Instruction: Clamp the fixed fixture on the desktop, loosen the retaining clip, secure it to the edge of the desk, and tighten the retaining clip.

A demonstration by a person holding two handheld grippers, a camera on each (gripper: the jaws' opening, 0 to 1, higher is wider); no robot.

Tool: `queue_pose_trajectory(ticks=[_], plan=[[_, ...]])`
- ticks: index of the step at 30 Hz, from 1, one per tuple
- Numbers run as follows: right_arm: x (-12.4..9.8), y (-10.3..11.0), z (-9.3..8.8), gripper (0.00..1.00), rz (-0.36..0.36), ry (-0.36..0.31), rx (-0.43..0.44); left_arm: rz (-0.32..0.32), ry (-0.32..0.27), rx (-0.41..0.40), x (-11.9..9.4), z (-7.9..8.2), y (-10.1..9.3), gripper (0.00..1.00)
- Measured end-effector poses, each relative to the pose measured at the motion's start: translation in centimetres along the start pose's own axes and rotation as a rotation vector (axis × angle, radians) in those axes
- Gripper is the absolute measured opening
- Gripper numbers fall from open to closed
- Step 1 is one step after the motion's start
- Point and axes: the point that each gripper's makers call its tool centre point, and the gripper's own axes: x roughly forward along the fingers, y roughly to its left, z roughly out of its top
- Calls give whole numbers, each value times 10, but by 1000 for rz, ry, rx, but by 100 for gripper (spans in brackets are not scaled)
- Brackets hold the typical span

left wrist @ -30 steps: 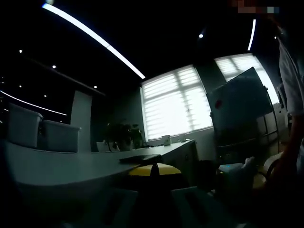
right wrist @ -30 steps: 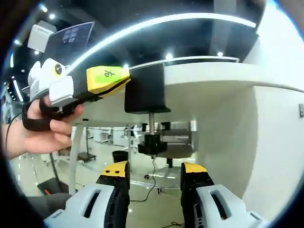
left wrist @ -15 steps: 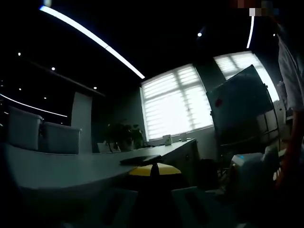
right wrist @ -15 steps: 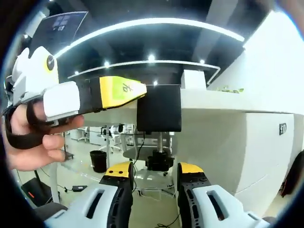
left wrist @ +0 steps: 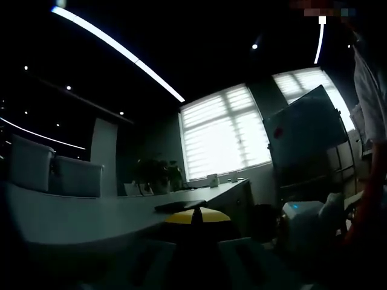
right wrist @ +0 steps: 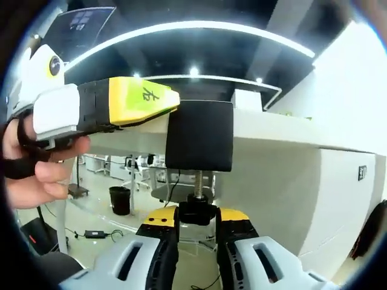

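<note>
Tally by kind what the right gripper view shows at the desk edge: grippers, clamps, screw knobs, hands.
Grippers: 2, the left gripper and the right gripper
Clamps: 1
Screw knobs: 1
Hands: 1
Total: 5

Right gripper view: the fixture (right wrist: 199, 136) sits on the edge of the desk (right wrist: 284, 130), its screw (right wrist: 198, 183) running down below the edge to a knob (right wrist: 196, 211). The knob lies between the jaws of the right gripper (right wrist: 196, 232). The left gripper (right wrist: 106, 109) comes in from the left, held by a hand (right wrist: 36, 175), its tip touching the fixture's upper left.

Left gripper view: the desk (left wrist: 72, 214) extends ahead; two chairs (left wrist: 54, 169) stand behind it at left, a window (left wrist: 227, 133) beyond, a whiteboard (left wrist: 305, 136) at right.
</note>
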Motion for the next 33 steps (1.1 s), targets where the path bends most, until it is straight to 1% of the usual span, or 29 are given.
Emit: queue_pose_trajectory(ticks=[2,3,4,6,7,8,10,12,14,17,19,22,23,25,27,29,30,31,32,33], plan=[[0,2,0,22,45,-11,-8,1,-1,1,0,0,1,1],[1,4,-1,22,92,-14,-57,1,-3,0,-1,0,2,1],[0,3,-1,22,113,-18,-70,1,-3,0,-1,0,3,1],[0,-2,-2,22,152,-19,-42,-1,-2,-2,-1,-1,2,1],[0,1,-2,22,192,-21,-20,-1,-3,-3,-1,-1,2,1],[0,1,-2,22,214,-19,-12,0,-4,-3,-1,-1,2,1],[0,4,-1,22,270,-33,-20,0,-3,-1,-1,-1,1,1],[1,5,-2,22,322,-35,-2,0,-2,0,0,-1,1,1],[2,6,-2,22,384,-38,-14,0,-3,-2,-1,-1,0,1],[0,7,-2,22,471,-24,-15,-1,-5,-5,0,-1,-1,1],[0,7,-2,22,508,-23,-17,-2,-6,-6,0,-1,-1,1],[2,7,-4,22,534,-26,-20,-2,-6,-6,0,0,-2,1],[2,7,-4,22,534,-27,-16,-2,-7,-6,0,0,-3,1],[1,7,-5,22,505,-37,10,-2,-8,-7,0,0,-3,1],[-1,6,-12,22,443,-14,13,-2,-10,-10,0,0,-3,1],[-5,8,-19,27,395,-1,-11,-2,-12,-11,-1,0,-3,1],[-8,6,-21,32,345,-9,-14,-2,-13,-12,-1,0,-4,1],[-12,1,-22,34,266,-14,-49,-1,-13,-12,-1,0,-4,1],[-16,-7,-22,34,173,-9,-50,-1,-10,-11,-1,0,-4,1],[-20,-12,-19,33,114,-28,-26,-1,-9,-9,-1,0,-4,1]])
